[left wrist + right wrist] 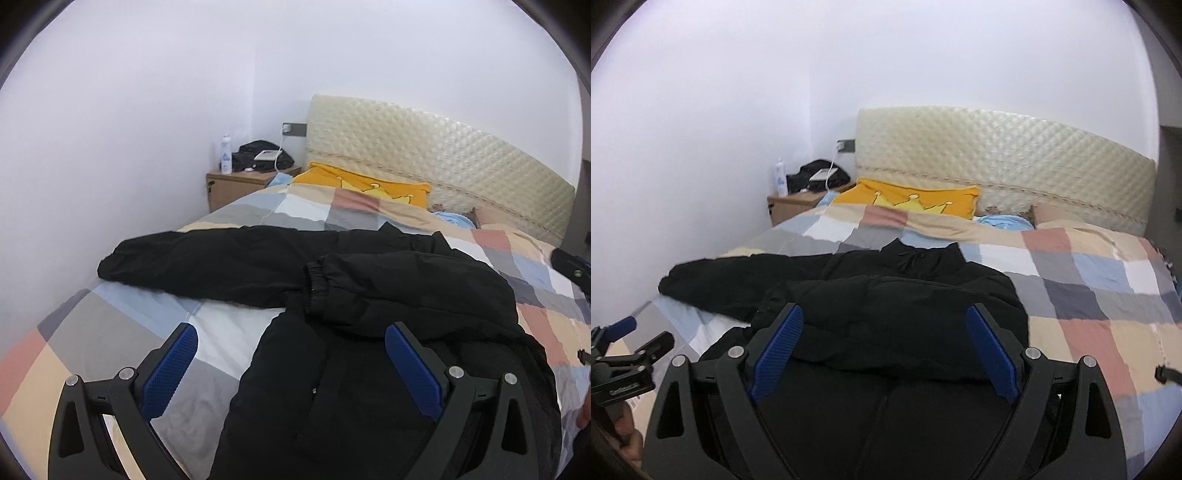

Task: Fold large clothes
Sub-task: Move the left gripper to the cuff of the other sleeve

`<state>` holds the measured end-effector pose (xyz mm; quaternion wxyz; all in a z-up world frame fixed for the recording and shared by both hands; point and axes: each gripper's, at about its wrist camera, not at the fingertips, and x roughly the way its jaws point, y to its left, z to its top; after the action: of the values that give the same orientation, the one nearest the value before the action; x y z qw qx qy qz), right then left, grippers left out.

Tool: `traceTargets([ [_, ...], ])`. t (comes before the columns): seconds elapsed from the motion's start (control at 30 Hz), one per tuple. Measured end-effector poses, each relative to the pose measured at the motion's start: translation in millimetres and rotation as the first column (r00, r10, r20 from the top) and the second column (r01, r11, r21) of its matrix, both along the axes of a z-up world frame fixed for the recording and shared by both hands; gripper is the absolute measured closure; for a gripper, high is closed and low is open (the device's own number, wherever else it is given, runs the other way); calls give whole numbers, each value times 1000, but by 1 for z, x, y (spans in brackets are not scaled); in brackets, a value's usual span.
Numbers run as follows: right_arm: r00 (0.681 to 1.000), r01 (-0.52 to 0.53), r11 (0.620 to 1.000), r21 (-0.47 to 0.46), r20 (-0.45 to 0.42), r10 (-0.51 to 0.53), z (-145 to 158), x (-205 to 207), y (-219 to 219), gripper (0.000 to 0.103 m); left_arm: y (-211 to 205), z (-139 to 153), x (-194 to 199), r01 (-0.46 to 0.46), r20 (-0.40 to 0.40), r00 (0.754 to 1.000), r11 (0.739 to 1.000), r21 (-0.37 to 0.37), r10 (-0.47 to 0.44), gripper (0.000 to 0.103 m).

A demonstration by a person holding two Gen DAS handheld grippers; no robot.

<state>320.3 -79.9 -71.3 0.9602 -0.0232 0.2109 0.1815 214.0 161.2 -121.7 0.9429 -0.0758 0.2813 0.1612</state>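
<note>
Below, both grippers' jaws gape empty over the black jacket (pixel 369 280), its hem cut off

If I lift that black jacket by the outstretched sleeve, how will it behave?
The jacket is probably floppy: its sleeve lies limp on the quilt, so the body would likely trail and sag. Its puffy look suggests bulk rather than weight. The other sleeve, folded across the chest, may slide off.

Left gripper (pixel 291 334): black moulded frame, triangular cut-outs, silver round screws at pivots, blue ribbed pads (pixel 168 373). Right gripper (pixel 884 317): identical build, blue ribbed pads (pixel 775 358). Bare skin of hand (pixel 626 439) visible, lower left edge.
</note>
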Motion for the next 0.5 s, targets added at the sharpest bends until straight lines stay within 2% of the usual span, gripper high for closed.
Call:
traceTargets([
  [0.1,1000,19,1000,15,1,-19,-1,-10,-17,13,-8,0,1,26,-3,1000,1000,11,-26,0],
  [0.23,999,39,999,35,0,-39,-8,-29,-41,13,-17,3,0,68,-1,998,998,-11,-68,0],
  [0.37,999,41,999,2,5,-41,-21,-49,-59,13,-27,4,-4,99,12,995,995,-27,-99,0],
  [0.5,999,41,999,14,-1,-41,-33,-63,-77,13,-40,2,1,122,16,992,993,3,-122,0],
])
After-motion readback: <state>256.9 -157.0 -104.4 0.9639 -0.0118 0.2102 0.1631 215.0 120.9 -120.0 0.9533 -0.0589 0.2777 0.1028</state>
